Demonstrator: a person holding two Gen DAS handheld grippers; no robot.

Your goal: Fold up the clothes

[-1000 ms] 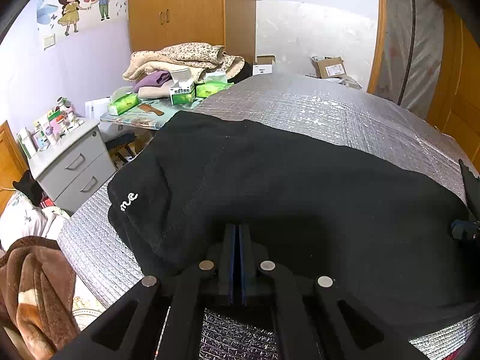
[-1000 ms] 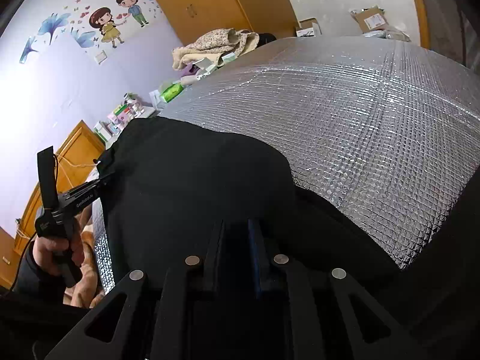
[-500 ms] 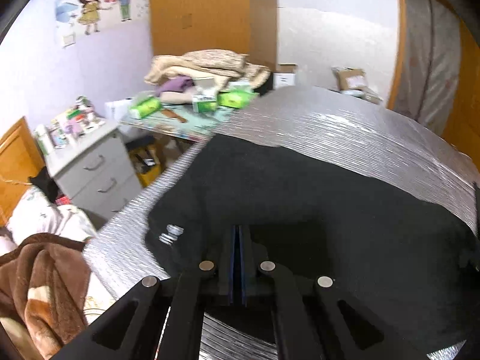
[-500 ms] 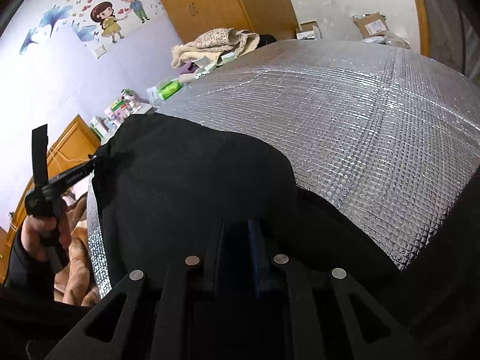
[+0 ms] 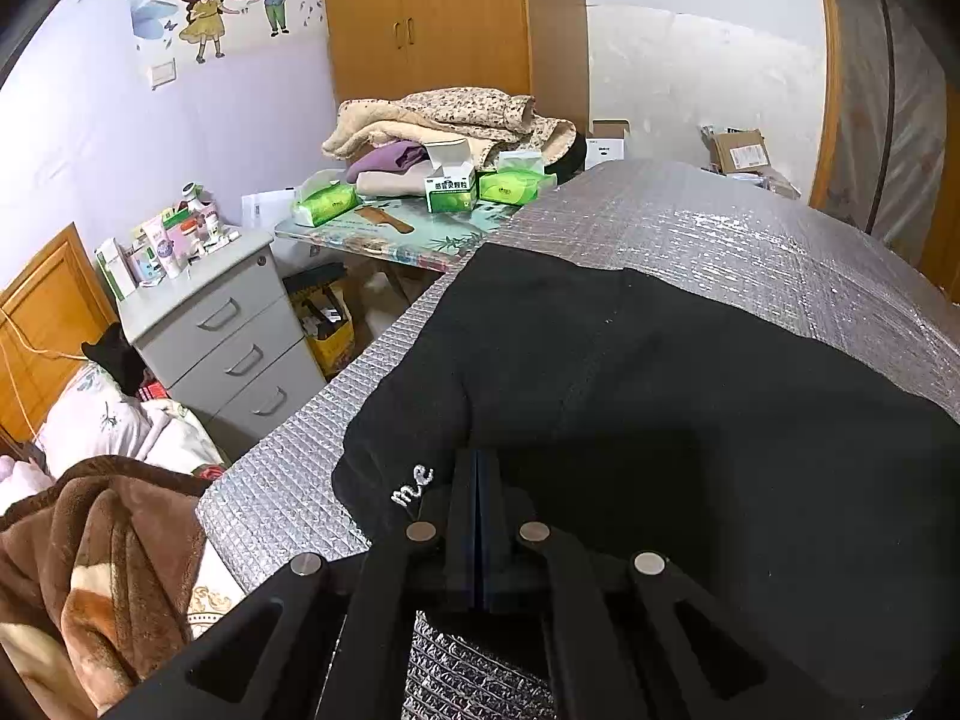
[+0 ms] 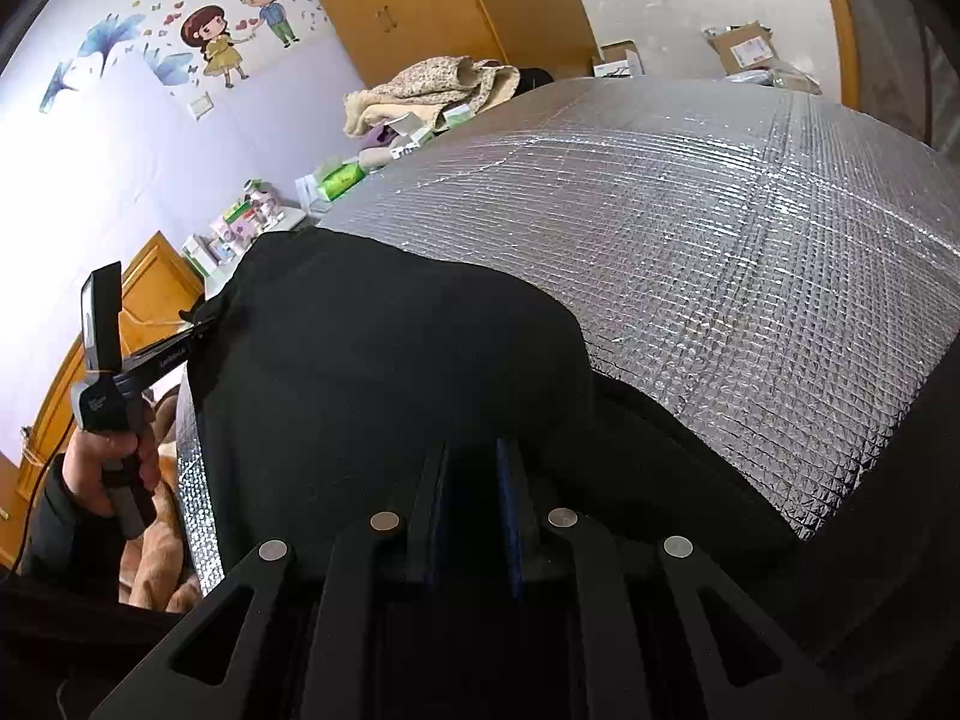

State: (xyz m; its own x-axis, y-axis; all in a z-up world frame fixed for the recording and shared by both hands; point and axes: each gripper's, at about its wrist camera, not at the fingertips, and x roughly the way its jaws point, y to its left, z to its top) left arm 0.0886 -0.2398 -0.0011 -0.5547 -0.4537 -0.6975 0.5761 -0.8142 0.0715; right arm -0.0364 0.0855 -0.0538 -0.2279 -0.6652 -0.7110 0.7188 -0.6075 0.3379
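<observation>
Both wrist cameras are looking steeply down along their fingers, sitting close over the black garment (image 5: 690, 420) (sharing the wardrobe (image 6: 414, 6) beyond).

Left gripper (image 5: 477, 462): jaws pressed together, no gap between blue pads, tips pitched downward, pinching edge of black garment (image 5: 660, 420). Seen from right wrist view, left gripper (image 6: 201, 324) reaches in from left at garment's far corner, handle gripped in person's left hand (image 6: 114, 456), dark sleeve (image 6: 54, 516) behind it.

Right gripper (image 6: 471, 450): jaws parted by narrow gap, tips angled down, black cloth filling gap; pad contact not clear.
</observation>
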